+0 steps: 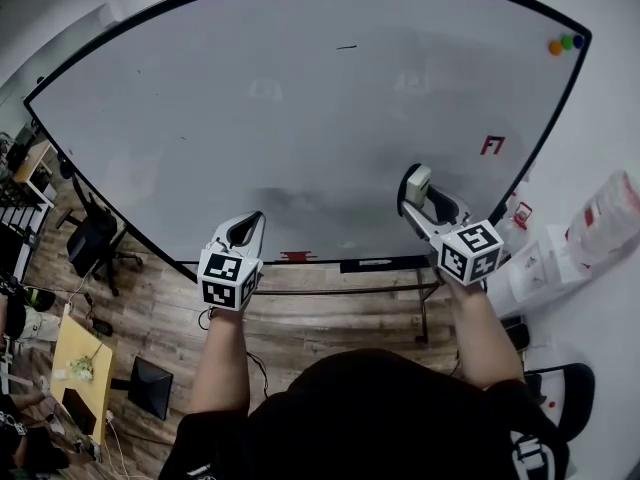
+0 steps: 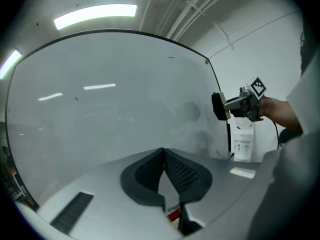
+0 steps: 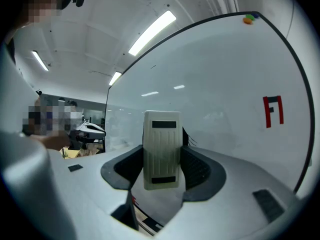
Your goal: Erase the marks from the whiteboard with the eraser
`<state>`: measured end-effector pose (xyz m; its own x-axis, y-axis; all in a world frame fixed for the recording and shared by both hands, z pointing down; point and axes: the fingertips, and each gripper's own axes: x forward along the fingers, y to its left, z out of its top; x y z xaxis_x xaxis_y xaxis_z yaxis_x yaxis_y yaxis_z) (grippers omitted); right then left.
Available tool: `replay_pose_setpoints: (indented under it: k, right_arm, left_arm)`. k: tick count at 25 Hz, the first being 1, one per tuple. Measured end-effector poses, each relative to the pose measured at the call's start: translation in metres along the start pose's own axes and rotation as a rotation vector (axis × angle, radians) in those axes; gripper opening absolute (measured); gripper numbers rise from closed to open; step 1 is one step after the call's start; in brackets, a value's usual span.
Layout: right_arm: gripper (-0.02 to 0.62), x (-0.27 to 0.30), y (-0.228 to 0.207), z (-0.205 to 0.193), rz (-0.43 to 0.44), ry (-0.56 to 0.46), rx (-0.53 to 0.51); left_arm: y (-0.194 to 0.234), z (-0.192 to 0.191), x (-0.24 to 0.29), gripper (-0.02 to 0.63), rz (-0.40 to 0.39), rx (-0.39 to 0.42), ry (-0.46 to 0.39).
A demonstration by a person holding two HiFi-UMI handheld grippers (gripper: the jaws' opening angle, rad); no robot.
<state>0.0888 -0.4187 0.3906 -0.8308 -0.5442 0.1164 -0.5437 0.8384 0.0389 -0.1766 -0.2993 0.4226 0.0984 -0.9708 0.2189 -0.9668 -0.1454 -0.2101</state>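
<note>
A large whiteboard (image 1: 300, 118) fills the head view. A red mark (image 1: 492, 145) shaped like two letters sits near its right edge, also seen as the red mark (image 3: 273, 111) in the right gripper view. A short dark stroke (image 1: 346, 46) lies near the top. My right gripper (image 1: 414, 192) is shut on the cream eraser (image 3: 161, 149), held close to the board's lower right, left of and below the red mark. My left gripper (image 1: 247, 230) is shut with nothing in it, low by the board's bottom edge.
Coloured magnets (image 1: 565, 43) cling to the board's top right corner. A marker tray (image 1: 380, 263) runs under the board's bottom edge. A white water dispenser (image 1: 535, 263) stands at the right. Office chairs (image 1: 95, 243) and a yellow table (image 1: 80, 363) are on the wooden floor at left.
</note>
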Motion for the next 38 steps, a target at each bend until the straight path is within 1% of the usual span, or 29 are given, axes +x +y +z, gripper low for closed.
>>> replay_pose_setpoints:
  k: [3,7,13,17,21,30,38]
  right_arm:
    - [0.229,0.000,-0.002,0.001,-0.002,-0.003,-0.004]
    - [0.229,-0.001,-0.004,0.002,0.002,-0.004,-0.013]
    - [0.229,-0.001,-0.011,0.005,-0.005,-0.005,-0.017]
    - [0.229,0.000,-0.016,0.015,-0.035,-0.026,-0.041]
    - [0.229,-0.004,-0.015,0.023,-0.056,-0.040,-0.037]
    - [0.229,-0.001,-0.008,0.025,-0.110,-0.025,-0.073]
    - [0.229,0.001,-0.002,0.032,-0.195,-0.020,-0.103]
  left_arm:
    - [-0.002,0.002,0.002,0.011,-0.001,0.015,-0.001]
    - [-0.003,0.004,0.003,0.011,0.007,0.005,-0.012]
    - [-0.003,0.003,0.004,0.011,0.019,0.010,-0.005]
    - [-0.001,0.009,0.005,0.011,0.030,0.004,-0.014]
    - [-0.002,0.016,0.001,0.011,0.024,0.013,-0.021]
    - [0.009,0.014,-0.006,0.011,0.024,0.022,-0.027]
    - [0.025,0.014,-0.008,0.011,-0.017,0.029,-0.036]
